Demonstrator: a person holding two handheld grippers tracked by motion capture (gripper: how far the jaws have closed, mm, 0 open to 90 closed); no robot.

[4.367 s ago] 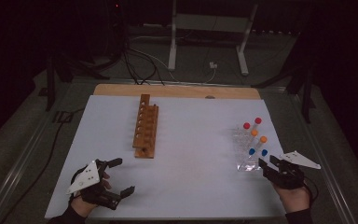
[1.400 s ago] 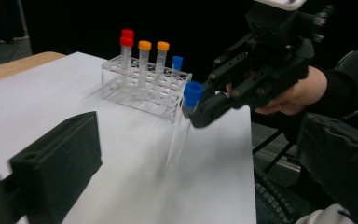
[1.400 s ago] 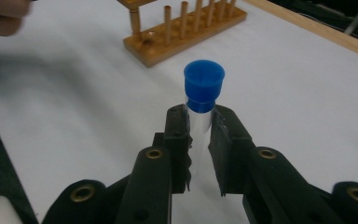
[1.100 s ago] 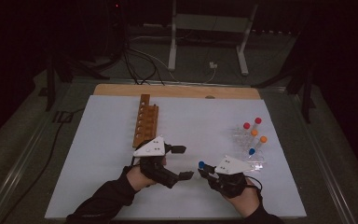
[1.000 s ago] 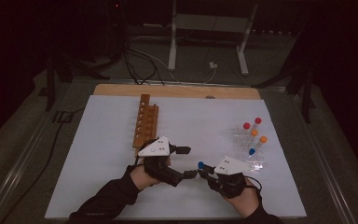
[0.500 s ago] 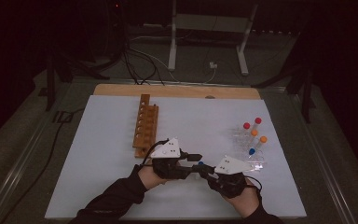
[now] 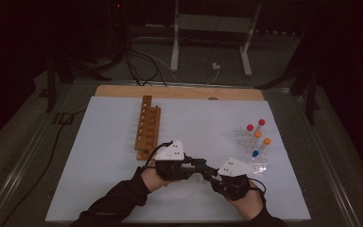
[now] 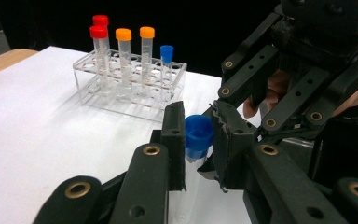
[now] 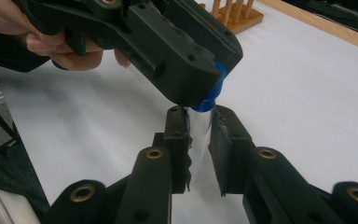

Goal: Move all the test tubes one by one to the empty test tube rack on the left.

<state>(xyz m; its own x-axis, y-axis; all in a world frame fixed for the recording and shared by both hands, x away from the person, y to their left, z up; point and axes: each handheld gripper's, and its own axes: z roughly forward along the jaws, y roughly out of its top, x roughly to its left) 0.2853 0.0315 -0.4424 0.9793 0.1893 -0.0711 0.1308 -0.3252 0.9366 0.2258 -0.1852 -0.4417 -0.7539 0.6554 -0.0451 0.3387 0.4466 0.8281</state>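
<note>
Left tongs (image 7: 199, 163) moved in from near worktop edge to meet right tongs (image 7: 209, 174) at front centre of worktop (image 7: 99, 156); jaws just closing, now clamped on blue cap (image 8: 198, 133) of clear tube (image 9: 199, 122). Right tongs grip tube body below cap, jaws closed on it. My forearms converge from bottom edge, hands almost touching, tongs pointing at each other. Clear rack (image 7: 253, 144) with capped tubes just beyond right hand; wooden rack (image 7: 148, 127) behind left hand.
</note>
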